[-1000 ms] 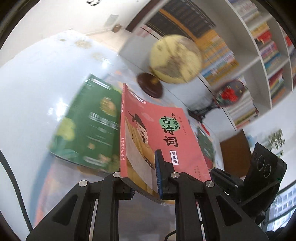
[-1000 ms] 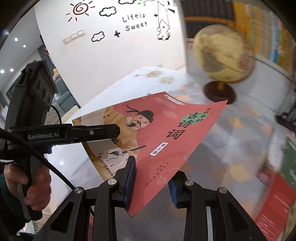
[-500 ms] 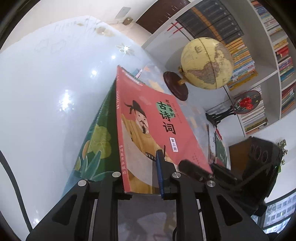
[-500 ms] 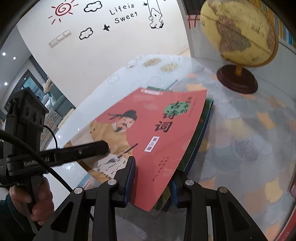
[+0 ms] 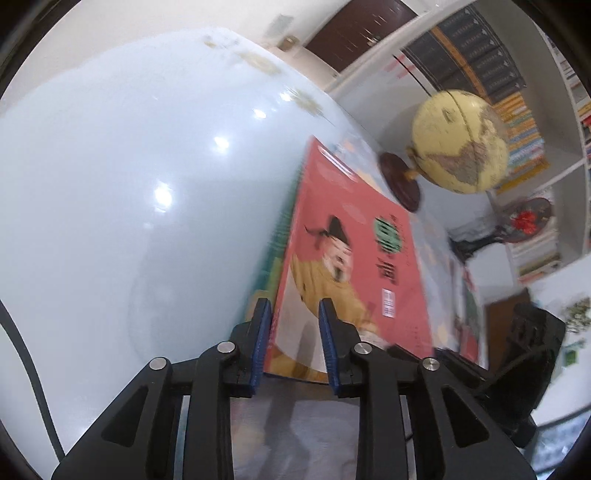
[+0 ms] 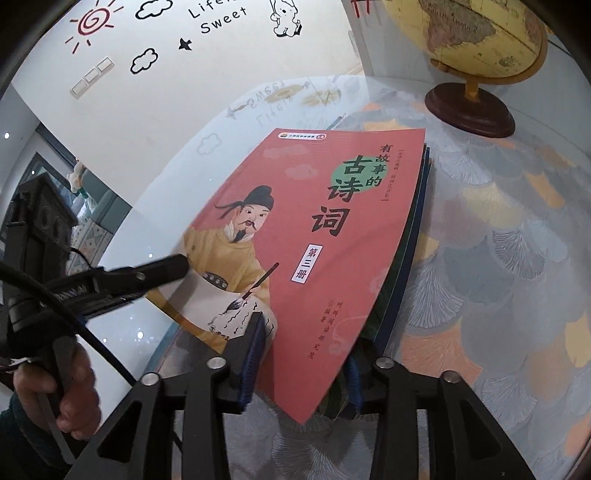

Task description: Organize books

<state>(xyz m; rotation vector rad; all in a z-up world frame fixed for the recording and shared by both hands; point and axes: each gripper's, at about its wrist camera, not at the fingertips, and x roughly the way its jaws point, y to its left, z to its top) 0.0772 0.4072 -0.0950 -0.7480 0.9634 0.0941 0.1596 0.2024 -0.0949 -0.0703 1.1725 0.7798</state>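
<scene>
My left gripper point(image 5: 291, 332) and right gripper point(image 6: 303, 363) are black plastic with blue ribbed pads point(image 5: 261, 341), silver screws point(image 5: 226, 347), a black cable point(image 6: 74, 325) and a dark teal sleeve point(image 6: 11, 417).

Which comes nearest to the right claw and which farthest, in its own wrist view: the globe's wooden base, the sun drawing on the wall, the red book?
1. Red book: its near corner lies between the opening jaws of the right claw.
2. Globe's wooden base: on the table, upper right.
3. Sun drawing: on the wall, upper left.
</scene>
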